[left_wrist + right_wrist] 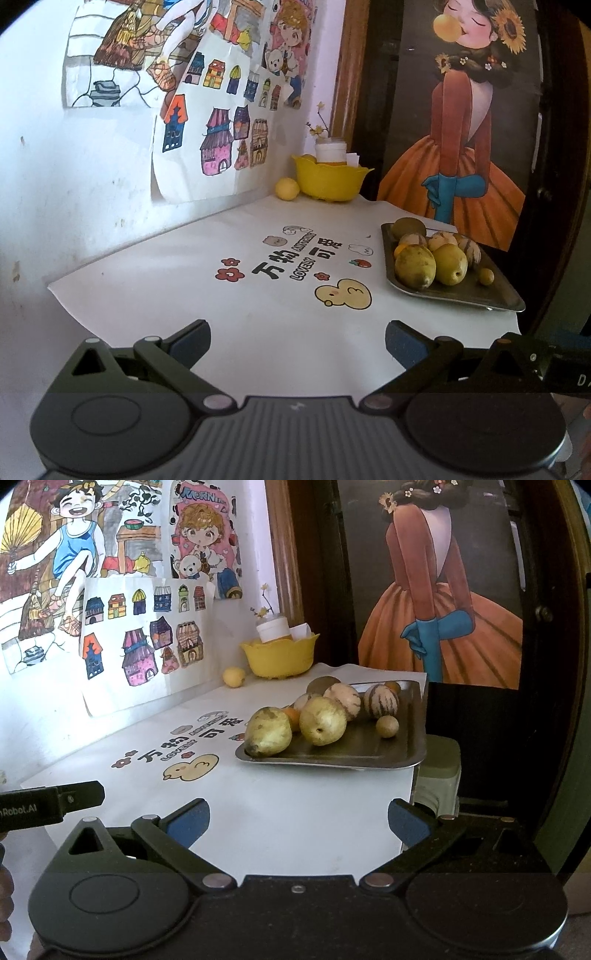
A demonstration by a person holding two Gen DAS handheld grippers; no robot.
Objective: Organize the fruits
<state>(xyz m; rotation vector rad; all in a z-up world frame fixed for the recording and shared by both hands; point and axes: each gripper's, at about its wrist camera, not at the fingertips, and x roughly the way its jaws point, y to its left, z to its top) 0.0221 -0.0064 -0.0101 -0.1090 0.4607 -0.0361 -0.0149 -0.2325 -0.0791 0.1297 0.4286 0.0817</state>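
Note:
A metal tray [498,291] [369,755] at the table's right edge holds several fruits: two yellow-green pears [414,266] [269,732], striped melons [381,701], a small round fruit [387,726] and an orange one. A yellow bowl [328,182] [279,659] stands at the far corner with a white jar in it. A yellow lemon [287,188] [233,676] lies left of the bowl. My left gripper [297,343] is open and empty above the near table. My right gripper [298,821] is open and empty, short of the tray.
The table [221,306] carries a white printed cloth with cartoon figures. Drawings hang on the left wall [92,184]. A dark door with a poster [461,147] stands behind. A grey-green stool [439,771] sits past the table's right edge.

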